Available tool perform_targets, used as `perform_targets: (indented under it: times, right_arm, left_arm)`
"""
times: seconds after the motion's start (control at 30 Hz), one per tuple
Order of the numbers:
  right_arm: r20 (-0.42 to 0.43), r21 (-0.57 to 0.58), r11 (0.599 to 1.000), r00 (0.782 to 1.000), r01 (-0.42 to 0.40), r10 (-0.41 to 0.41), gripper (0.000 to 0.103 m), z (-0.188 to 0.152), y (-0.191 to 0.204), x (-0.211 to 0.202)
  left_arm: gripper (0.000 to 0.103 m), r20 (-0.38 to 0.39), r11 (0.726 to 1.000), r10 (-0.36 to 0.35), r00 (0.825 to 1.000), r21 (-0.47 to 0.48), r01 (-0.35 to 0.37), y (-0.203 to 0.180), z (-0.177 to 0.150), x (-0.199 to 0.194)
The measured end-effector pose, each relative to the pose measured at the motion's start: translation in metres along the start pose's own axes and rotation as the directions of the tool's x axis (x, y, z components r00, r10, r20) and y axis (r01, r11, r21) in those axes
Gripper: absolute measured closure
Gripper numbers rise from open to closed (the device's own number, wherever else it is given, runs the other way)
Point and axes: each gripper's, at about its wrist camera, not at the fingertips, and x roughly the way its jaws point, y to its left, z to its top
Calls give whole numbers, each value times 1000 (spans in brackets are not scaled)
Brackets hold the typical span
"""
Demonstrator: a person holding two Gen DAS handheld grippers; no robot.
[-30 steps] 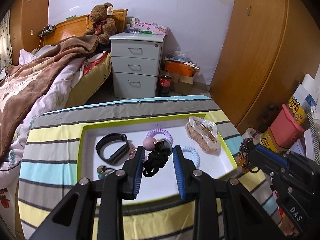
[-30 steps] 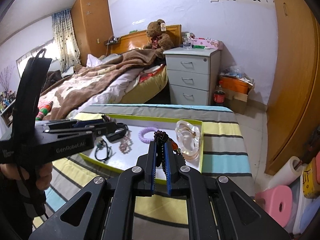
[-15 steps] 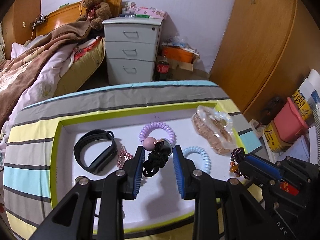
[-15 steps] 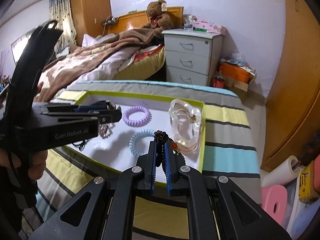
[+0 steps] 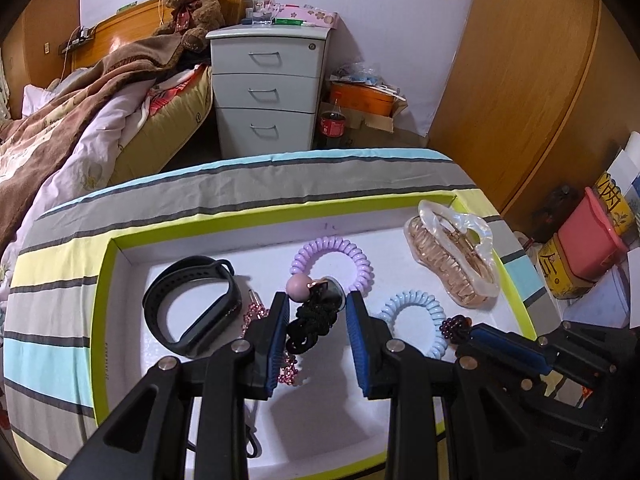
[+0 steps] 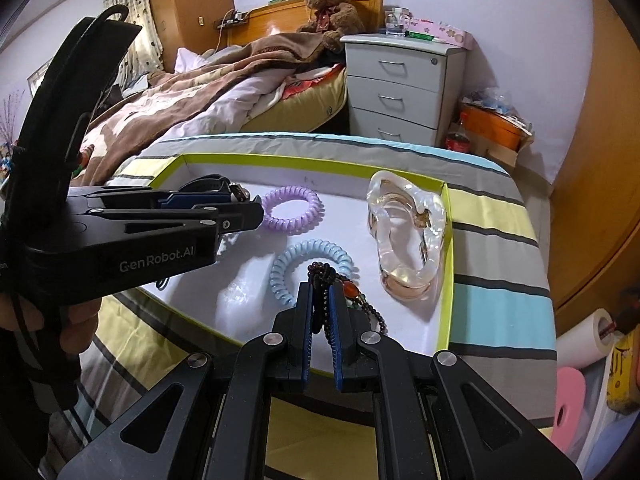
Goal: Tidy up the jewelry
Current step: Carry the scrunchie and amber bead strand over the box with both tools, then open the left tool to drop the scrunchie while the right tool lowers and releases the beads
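A white tray with a green rim (image 5: 100, 280) lies on a striped cloth. My left gripper (image 5: 318, 308) is open, its fingers either side of a black hair tie (image 5: 310, 324) with a pink bead, low over the tray. My right gripper (image 6: 320, 292) is shut on a dark bead bracelet (image 6: 320, 276) and holds it over the tray's right part, above a blue coil hair tie (image 6: 312, 252). The bracelet also shows in the left wrist view (image 5: 456, 326). A purple coil tie (image 5: 332, 264), a black wristband (image 5: 192, 304), a clear hair claw (image 5: 452, 256) and pink beads (image 5: 288, 372) lie in the tray.
A bed (image 5: 80, 112) with a brown blanket and a grey drawer cabinet (image 5: 268, 88) stand beyond the table. A wooden wardrobe (image 5: 520, 80) is at the right. Pink and yellow containers (image 5: 588, 236) sit off the table's right edge.
Both grippers have moved forward and down over the tray. The right one has carried the bead bracelet from outside the rim to above the blue coil tie.
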Motion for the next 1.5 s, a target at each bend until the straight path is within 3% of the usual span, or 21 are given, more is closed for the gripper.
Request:
perform_targets:
  times: [0.53,0.6,0.77,1.5]
  right_arm:
    - [-32,43,998,998,-44,45,93,-1,-6,5]
    - [-32,43,998,998,-43,45,92,-1,-6,4]
    - [-29,49,998,999,-39,41,90,-1,-6,4]
    - [-14,71,997,1000,-22,23,83,-4,-8,-6]
  left_arm:
    - [71,-22,1000,1,1000,-12,-2,-2,-1,5]
    - [66,-16,1000,-4,1000,-7,4,-3,-1,3]
    - [65,-14,1000,-3,1000,-7,3,-3,0,3]
    - [42,-7,1000,-11,1000,-10,11,-6,-3,-4]
